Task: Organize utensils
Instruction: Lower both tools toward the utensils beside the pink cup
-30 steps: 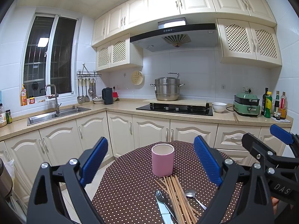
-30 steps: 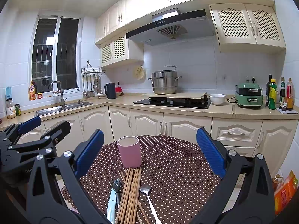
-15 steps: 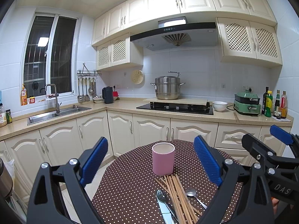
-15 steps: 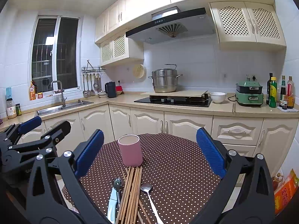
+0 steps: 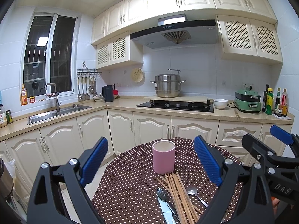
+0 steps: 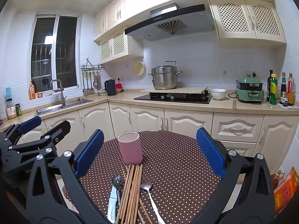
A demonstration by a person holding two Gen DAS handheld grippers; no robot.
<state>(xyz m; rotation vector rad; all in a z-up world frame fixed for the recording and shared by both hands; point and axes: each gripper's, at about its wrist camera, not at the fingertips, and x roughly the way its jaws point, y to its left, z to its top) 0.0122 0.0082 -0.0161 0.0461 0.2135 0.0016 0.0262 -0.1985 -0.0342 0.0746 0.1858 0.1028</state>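
Lying loose on the brown, white-dotted round worktop (image 6: 177, 160), the utensils are where we begin: a bundle of thin wooden chopsticks (image 6: 131, 188) fanned out at the near edge, a steel fork with a pale blue-handled knife (image 6: 112, 203) just beside it on one side, and a small steel spoon (image 6: 149, 192) on the other. Just beyond the chopstick tips stands the pink cylindrical cup (image 6: 130, 147), upright and, as far as we can see into it, empty (its floor is hidden from both views). So we judge the sorting has not started; every piece is yet to go into the cup, if that is indeed its holder.

Our left gripper (image 5: 151, 160) hangs above the near side of the worktop with its blue pads spread wide and nothing between them. Our right gripper (image 6: 149, 153) is likewise fully spread and empty, hovering over the same pile. Neither touches anything. Behind lie cream kitchen cabinets (image 5: 149, 128) and a steel steamer pot (image 5: 168, 85) on the hob.
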